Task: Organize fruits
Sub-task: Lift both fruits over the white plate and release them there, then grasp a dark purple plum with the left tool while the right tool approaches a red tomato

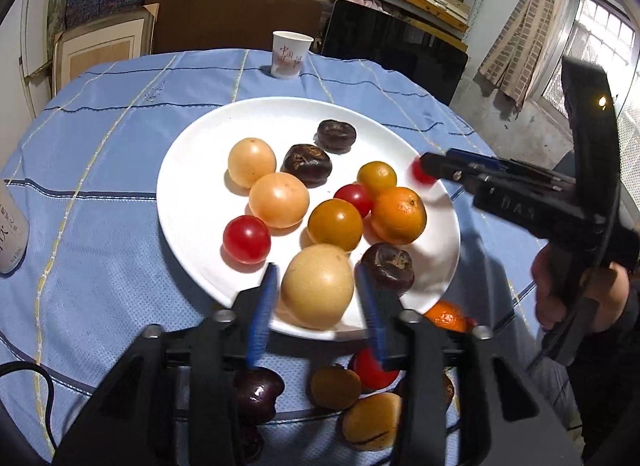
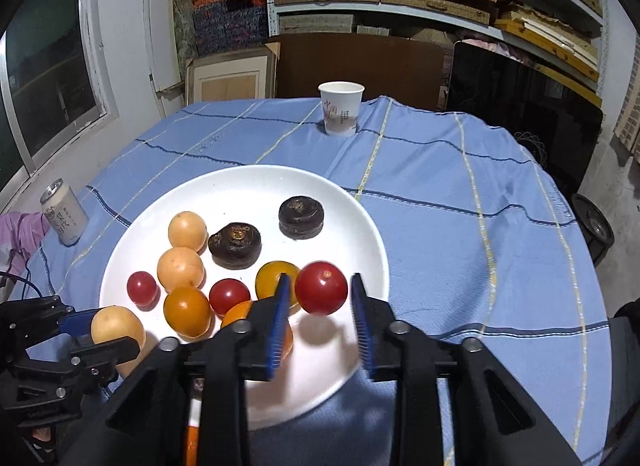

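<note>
Both sets of jaws stand apart: the left gripper (image 1: 316,298) brackets a pale yellow fruit (image 1: 317,286) at the near rim of the white plate (image 1: 188,201) with gaps either side, and the right gripper (image 2: 320,318) has a red tomato (image 2: 321,293) loose between its blue pads (image 2: 280,322), over the plate's right edge. More fruit lies off the plate by the left gripper. Beyond, bare blue cloth (image 2: 460,225) runs to a paper cup (image 2: 341,107) near the far edge

Readable markings

Red Chinese characters are showing on the white paper cup (image 2: 341,107) at the table's far edge; dark, illegible characters on the pale can (image 2: 64,211).
</note>
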### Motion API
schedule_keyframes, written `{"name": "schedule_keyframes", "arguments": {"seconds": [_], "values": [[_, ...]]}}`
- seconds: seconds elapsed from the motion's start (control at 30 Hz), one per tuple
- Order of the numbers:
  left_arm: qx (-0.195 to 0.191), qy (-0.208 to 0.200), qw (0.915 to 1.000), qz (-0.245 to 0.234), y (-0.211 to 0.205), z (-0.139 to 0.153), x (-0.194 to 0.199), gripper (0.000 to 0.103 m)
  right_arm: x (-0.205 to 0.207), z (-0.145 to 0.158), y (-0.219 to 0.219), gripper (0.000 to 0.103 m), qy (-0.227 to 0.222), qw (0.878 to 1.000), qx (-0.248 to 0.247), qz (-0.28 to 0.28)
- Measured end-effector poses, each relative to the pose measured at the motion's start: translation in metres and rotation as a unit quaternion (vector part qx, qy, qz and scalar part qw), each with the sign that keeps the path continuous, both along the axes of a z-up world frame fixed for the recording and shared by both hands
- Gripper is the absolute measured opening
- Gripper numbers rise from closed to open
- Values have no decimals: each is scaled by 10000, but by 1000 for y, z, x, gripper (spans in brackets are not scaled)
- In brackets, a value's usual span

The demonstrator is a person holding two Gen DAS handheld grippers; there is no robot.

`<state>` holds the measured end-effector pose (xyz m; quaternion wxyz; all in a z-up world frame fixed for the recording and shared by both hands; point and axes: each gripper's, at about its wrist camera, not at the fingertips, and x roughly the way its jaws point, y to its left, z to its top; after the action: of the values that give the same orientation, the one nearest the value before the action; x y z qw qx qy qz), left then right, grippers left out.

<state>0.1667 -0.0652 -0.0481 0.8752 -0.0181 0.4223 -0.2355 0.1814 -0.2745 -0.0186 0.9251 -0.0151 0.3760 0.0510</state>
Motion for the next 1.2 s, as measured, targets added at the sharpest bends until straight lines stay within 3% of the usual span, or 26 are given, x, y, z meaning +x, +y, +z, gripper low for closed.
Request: {"name": "schedule_keyframes", "arguments": {"seconds": [0.03,0.13,0.37,0.6,0.87,1.0,1.07,1.13,1.2], "values": [[-30,-78,9999,61,2,4,-2,68,-2,1,1,52,-61,10000,-19,-15],[-127,-454,9986,224,10,18,-13,80,-12,3,2,53,-81,10000,27,-36],[-1,-717,9971,252,33,31,-46,81,-71,9,1,55,-87,9996,252,-90],[841,-848,9928,13,49,6,-94,82,-141,-15,0,59,198,9927,1184,-109],[1051,-886,9905,-19,45,-9,-102,82,-158,-50,-4,59,307,9846,1693,-298],[1005,-591,9928,289,52,-17,-88,82,-160,-53,-8,59,281,9825,1805,-380],[1043,-442,9930,336,53,-22,-82,77,-163,-52,-5,59,232,9844,1705,-353],[1105,-296,9931,256,50,-27,-78,51,-163,-51,-3,59,223,9854,1651,-340],[1164,-138,9930,172,48,-33,-74,32,-165,-51,-4,59,220,9858,1622,-366]]}}
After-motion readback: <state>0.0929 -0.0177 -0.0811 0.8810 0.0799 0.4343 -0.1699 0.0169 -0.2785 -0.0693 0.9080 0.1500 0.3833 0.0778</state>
